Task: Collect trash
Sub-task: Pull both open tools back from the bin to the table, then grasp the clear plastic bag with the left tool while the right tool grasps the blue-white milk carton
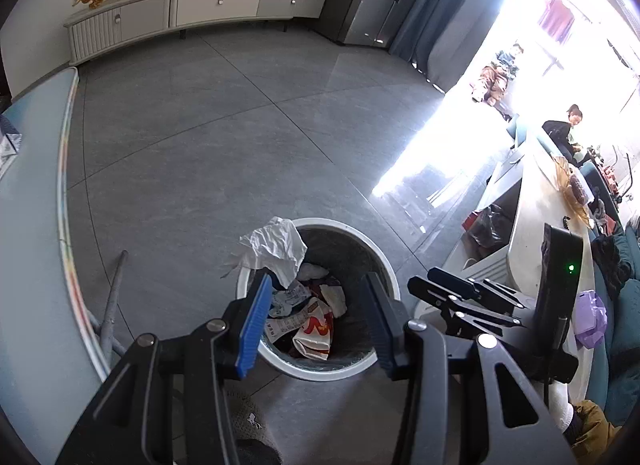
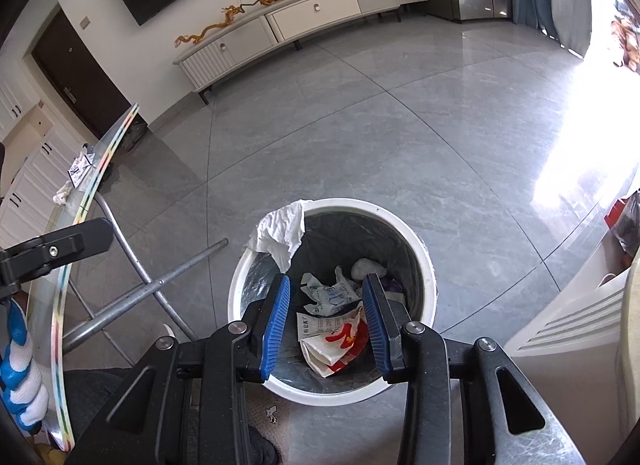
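Note:
A round bin with a white rim (image 1: 384,265) (image 2: 424,249) and a dark liner stands on the grey floor. A crumpled white tissue (image 1: 276,249) (image 2: 280,233) hangs over its far left rim. Inside lie a red-and-white paper wrapper (image 1: 316,329) (image 2: 336,341), a clear printed packet (image 2: 332,293) and a small white wad (image 2: 366,267). My left gripper (image 1: 318,277) hovers over the bin, open, nothing between its blue pads. My right gripper (image 2: 327,281) hangs over it too, open and empty. Each gripper shows from the side in the other's view, right (image 1: 424,281) and left (image 2: 100,235).
A glass table with a coloured edge (image 1: 64,185) (image 2: 96,185) and metal legs (image 2: 160,285) stands to the left. A white low table (image 1: 532,225) with clutter is on the right, a white cabinet (image 1: 200,9) along the far wall. A person sits far right in the glare.

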